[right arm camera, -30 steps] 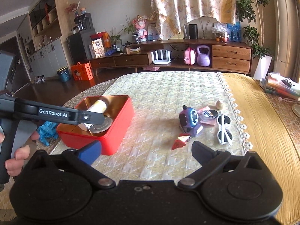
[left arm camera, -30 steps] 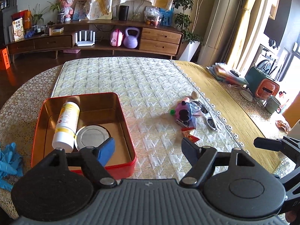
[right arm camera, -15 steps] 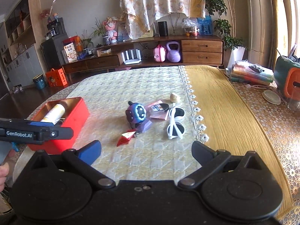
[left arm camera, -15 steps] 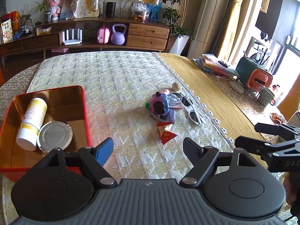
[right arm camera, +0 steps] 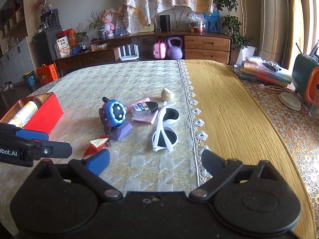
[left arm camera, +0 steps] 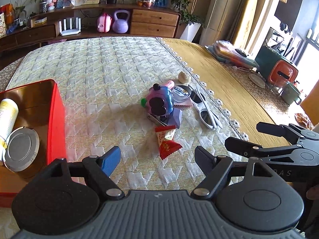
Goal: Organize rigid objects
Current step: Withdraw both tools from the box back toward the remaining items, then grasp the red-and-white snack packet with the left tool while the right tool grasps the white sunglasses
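Toys and small things sit in a little heap on the pale quilted cloth (left arm camera: 111, 63). A blue and purple round toy (right arm camera: 114, 114) stands on a purple block (right arm camera: 124, 131). Just beside it, toward the far side, a dark round tin (right arm camera: 146, 106) lies on a flat pink packet (right arm camera: 144, 117). White sunglasses (right arm camera: 166, 127) lie folded next to them, near the lace edge of the cloth. A small cream lump (right arm camera: 167, 95) rests a bit farther back. A red snack packet (left arm camera: 167, 141) lies in front of the toy, and a metal clip (left arm camera: 156, 119) lies between the two.

Off to the left is a red tin box (left arm camera: 56, 119). Inside it are a white and yellow bottle (left arm camera: 8, 115) on its side and a round silver lid (left arm camera: 22, 149), touching each other.

The left gripper (left arm camera: 157, 158) hangs above the cloth with its two fingers apart — nothing is between them. The red packet lies just past its tips. The right gripper (right arm camera: 155, 161) is wide apart too, though its jaws have just been closing a little, and it holds nothing. The sunglasses lie just ahead of it.

A yellow cloth (right arm camera: 225, 107) covers the right part of the table — with a stack of folders (right arm camera: 263, 72) at its far edge.
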`<control>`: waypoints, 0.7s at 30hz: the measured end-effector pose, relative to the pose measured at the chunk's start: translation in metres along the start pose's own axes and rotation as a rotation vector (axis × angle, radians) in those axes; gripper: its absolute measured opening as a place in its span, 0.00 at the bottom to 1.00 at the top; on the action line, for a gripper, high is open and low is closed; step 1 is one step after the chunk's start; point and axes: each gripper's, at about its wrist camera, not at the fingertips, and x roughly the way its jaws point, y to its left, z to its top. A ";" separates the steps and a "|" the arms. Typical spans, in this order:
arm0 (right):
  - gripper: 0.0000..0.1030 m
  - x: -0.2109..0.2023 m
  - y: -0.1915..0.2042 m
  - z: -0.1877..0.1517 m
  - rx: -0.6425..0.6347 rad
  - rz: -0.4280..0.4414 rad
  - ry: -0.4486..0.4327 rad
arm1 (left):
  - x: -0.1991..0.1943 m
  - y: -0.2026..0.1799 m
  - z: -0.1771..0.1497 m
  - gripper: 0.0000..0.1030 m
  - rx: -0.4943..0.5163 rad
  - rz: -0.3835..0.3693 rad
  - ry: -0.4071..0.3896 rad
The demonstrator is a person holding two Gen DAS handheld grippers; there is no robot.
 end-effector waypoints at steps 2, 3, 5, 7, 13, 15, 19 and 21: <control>0.93 0.009 -0.002 0.001 -0.005 0.009 0.004 | 0.010 -0.001 0.002 0.79 0.006 0.009 0.012; 0.90 0.013 -0.003 0.001 -0.009 0.011 0.008 | 0.015 -0.002 0.003 0.79 0.012 0.014 0.017; 0.87 0.021 -0.003 0.001 -0.022 0.011 0.017 | 0.023 -0.004 0.004 0.79 0.023 0.016 0.022; 0.84 0.029 -0.004 0.002 -0.034 0.017 0.021 | 0.030 -0.005 0.006 0.79 0.031 0.019 0.028; 0.76 0.050 -0.006 0.006 -0.050 0.025 0.040 | 0.049 -0.004 0.009 0.78 0.036 0.029 0.054; 0.73 0.055 -0.006 0.005 -0.051 0.028 0.044 | 0.053 -0.004 0.008 0.75 0.042 0.033 0.057; 0.71 0.061 -0.005 0.005 -0.063 0.015 0.037 | 0.056 -0.008 0.008 0.64 0.072 0.043 0.054; 0.69 0.063 -0.004 0.006 -0.071 0.005 0.032 | 0.057 -0.011 0.007 0.59 0.096 0.057 0.047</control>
